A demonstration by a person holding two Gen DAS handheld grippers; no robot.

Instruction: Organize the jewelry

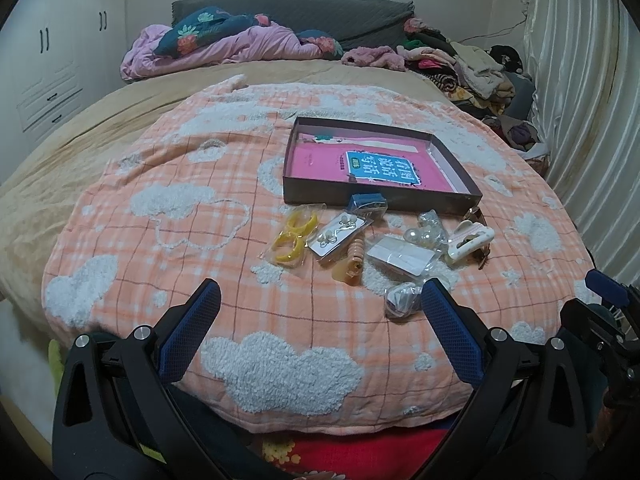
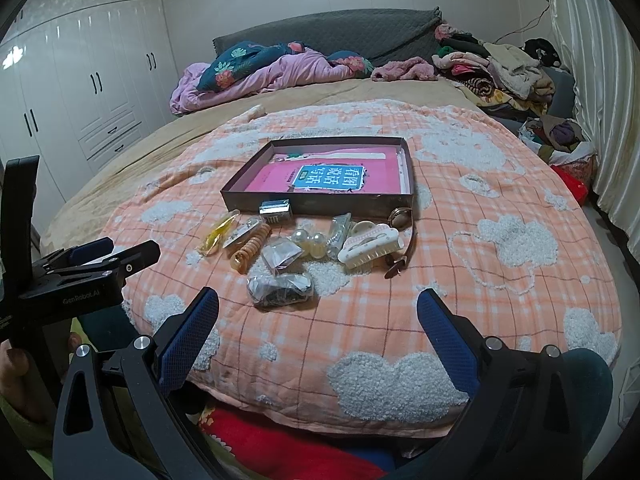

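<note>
A shallow dark box [image 1: 380,197] [image 2: 320,202] with a pink book inside lies on the orange plaid blanket. Small items are strewn in front of it: bagged yellow hoops [image 1: 294,236] [image 2: 218,234], a pearl earring card [image 1: 340,234], an orange spiral tie [image 1: 354,258] [image 2: 250,250], bagged pearls [image 1: 426,232] [image 2: 308,240], a white claw clip [image 1: 470,240] [image 2: 370,246], a watch [image 2: 402,218] and a dark bagged piece [image 1: 402,300] [image 2: 280,288]. My left gripper [image 1: 320,292] [image 2: 116,256] hangs open just short of them. My right gripper [image 2: 318,298] [image 1: 608,292] is open too, holding nothing.
The blanket [image 1: 280,360] drapes off the bed's near edge. A crumpled pink quilt [image 2: 260,76] and piled clothes [image 2: 500,68] fill the far end. White wardrobes [image 2: 80,80] stand left and a pale curtain [image 1: 580,100] hangs right. A person's hand [image 2: 16,364] holds the left gripper.
</note>
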